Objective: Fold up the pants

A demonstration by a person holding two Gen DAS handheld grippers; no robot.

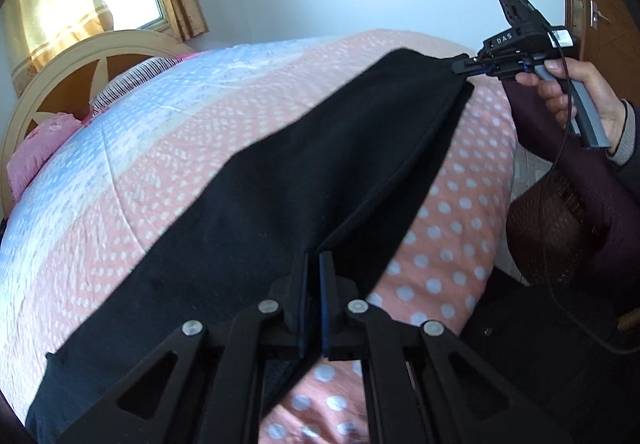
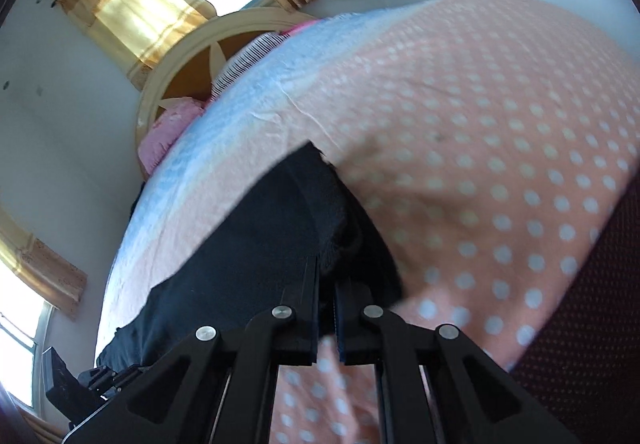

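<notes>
Pants (image 1: 304,171) are lying lengthwise across the bed (image 1: 160,147), each tool, left (image 1: 313,264) and right (image 2: 327,276), pinching one near-edge end.

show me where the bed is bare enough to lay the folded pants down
Free: the blue and peach quilt between the pants and the headboard. Also the dotted strip along the near edge, though narrow. Crowded: by the pillows and around the right gripper.

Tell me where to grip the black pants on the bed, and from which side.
Grip the black pants at the two ends of their near long edge, coming from the bed's open side. They lie flat and lengthwise, so that edge is reachable. Left gripper and right gripper already pinch there.
</notes>
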